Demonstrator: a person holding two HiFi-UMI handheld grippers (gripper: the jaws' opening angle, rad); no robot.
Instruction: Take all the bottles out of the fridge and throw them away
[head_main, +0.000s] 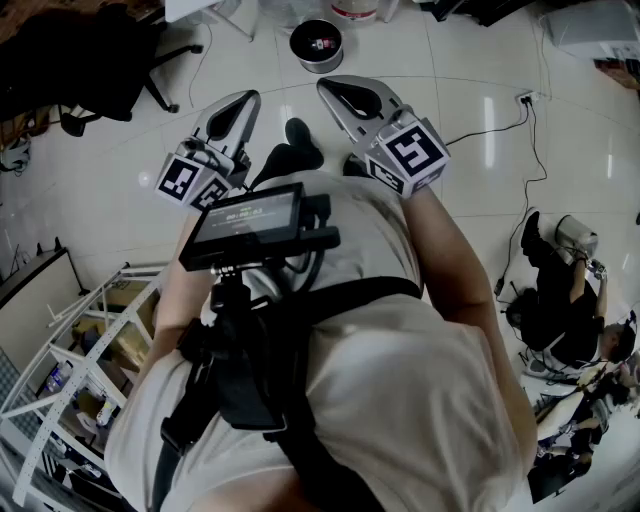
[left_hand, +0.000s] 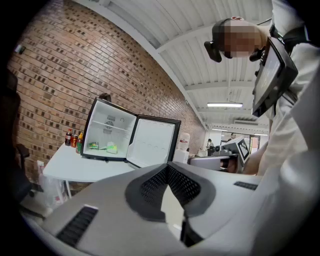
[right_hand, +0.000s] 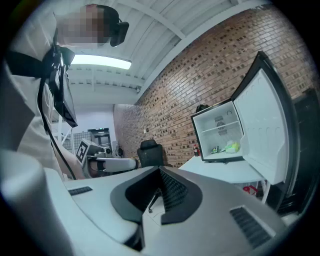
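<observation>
While the grey left tool (left_hand: 169, 172) and grey right tool (right_hand: 159, 175) are pinched shut on nothing, the small dark bottles (left_hand: 70, 136) stand on the white desk (left_hand: 75, 167) beside the open white fridge (left_hand: 107, 125), probably light, hard and slippery, best gripped round the middle.

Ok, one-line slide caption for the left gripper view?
Shut, empty left gripper faces the open white mini fridge on a white table, small bottles standing beside it, brick wall behind.

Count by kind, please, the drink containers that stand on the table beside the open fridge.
Dark bottle: 1
Orange bottle: 1
Red can: 1
Total: 3
</observation>
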